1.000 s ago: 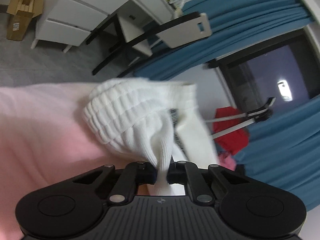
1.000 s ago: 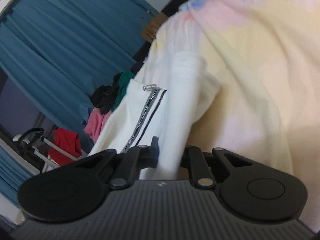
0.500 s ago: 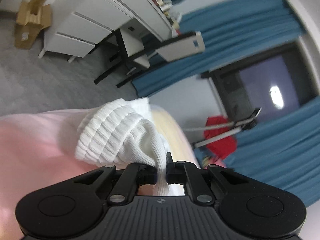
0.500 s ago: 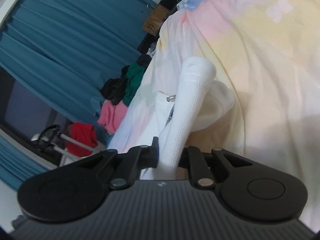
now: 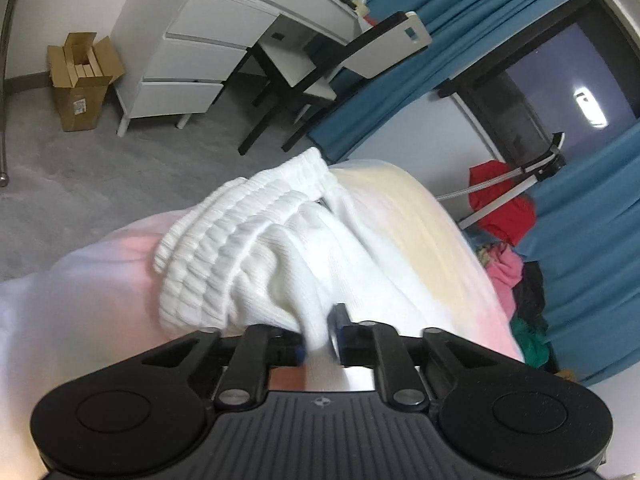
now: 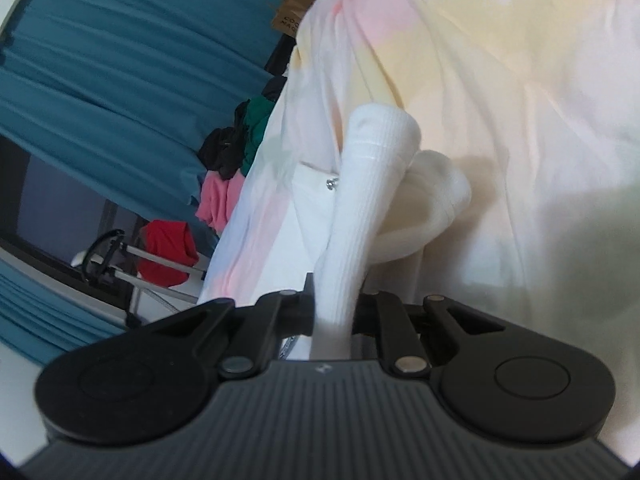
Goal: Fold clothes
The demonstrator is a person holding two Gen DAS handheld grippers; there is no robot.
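A white ribbed knit garment lies bunched on a pastel bedspread. My left gripper is shut on a fold of it just in front of the camera. In the right wrist view my right gripper is shut on the garment's ribbed cuff, which stands up from the jaws. More white fabric with a small metal zip pull lies behind the cuff on the bedspread.
A white drawer unit, a chair and a cardboard box stand on the grey floor beyond the bed. Blue curtains, a clothes pile and a stand with a red garment are at the bedside.
The left gripper has dropped lower and tilted, so the knit bunch spreads across the bed. The right gripper has drawn the cuff upright from the flat white fabric.
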